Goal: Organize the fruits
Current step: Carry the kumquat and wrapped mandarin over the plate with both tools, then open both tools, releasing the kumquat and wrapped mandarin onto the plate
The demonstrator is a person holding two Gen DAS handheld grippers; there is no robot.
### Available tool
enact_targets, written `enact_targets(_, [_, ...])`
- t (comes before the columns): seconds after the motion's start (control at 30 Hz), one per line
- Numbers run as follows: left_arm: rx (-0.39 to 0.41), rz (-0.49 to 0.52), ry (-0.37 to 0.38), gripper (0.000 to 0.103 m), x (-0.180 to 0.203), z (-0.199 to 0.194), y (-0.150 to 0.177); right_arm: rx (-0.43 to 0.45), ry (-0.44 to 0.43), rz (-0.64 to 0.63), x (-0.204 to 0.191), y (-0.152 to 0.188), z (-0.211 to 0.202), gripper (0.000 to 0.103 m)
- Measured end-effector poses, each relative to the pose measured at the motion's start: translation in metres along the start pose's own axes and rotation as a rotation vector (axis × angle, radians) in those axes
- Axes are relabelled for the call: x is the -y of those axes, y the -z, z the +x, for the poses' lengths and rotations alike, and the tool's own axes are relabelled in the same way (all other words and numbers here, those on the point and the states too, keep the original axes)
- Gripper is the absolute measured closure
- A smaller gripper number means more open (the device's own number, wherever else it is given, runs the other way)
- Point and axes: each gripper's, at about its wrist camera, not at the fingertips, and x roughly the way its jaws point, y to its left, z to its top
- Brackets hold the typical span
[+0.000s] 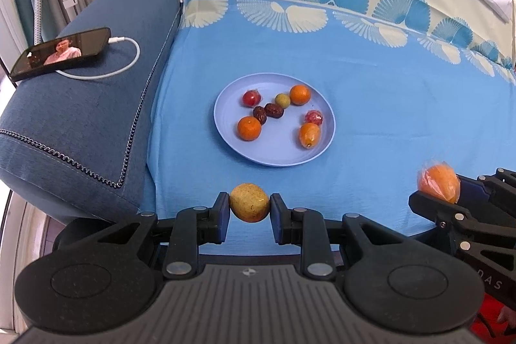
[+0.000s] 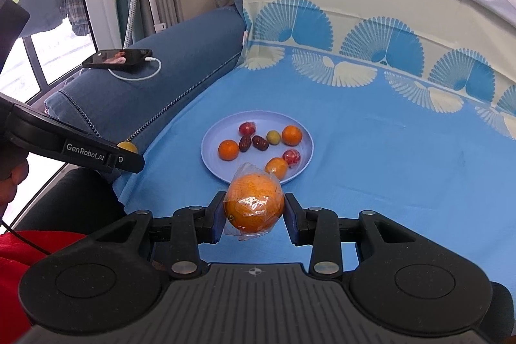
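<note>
Left gripper [image 1: 250,208] clamps speckled yellow fruit [image 1: 249,202]; right gripper [image 2: 254,218] clamps orange [image 2: 254,203], seemingly film-wrapped.

Bright, even daylight, window [image 2: 38,60] at far left of the right view blown out, soft faint shadows under plate [image 1: 274,155], sharp centre, fisheye bending and dark corners at edges

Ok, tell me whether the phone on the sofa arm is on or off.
On. The phone has a lit screen showing a picture, and a white cable is plugged into its end.
</note>
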Motion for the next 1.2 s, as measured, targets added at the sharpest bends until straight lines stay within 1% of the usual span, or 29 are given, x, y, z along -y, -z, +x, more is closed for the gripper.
enact_targets(0.2, [-0.026, -0.005, 0.003, 0.074, -0.005, 0.019, -0.012, -0.024, 0.015, 0.005, 0.005, -0.006, 0.021, 0.064])
enact_targets(0.43, [-0.029, 0.021, 0.006, 0.074, -0.007, 0.049, -0.049, -0.05, 0.022, 0.0, 0.011, -0.025, 0.063, 0.064])
enact_targets(0.6, [-0.045, 0.059, -0.007, 0.074, -0.002, 0.086, -0.077, -0.071, 0.016, -0.013, 0.016, -0.04, 0.102, 0.064])
enact_targets(0.77, [-0.095, 0.076, -0.021, 0.074, -0.001, 0.126, -0.097, -0.1, -0.004, -0.025, 0.02, -0.051, 0.142, 0.064])
enact_targets(0.97, [-0.135, 0.089, -0.03, 0.074, -0.002, 0.164, -0.11, -0.131, -0.023, -0.023, 0.023, -0.059, 0.18, 0.064])
enact_targets(1.2, [-0.17, 0.108, -0.032, 0.074, 0.001, 0.193, -0.115, -0.169, -0.025, -0.046, 0.025, -0.06, 0.21, 0.063])
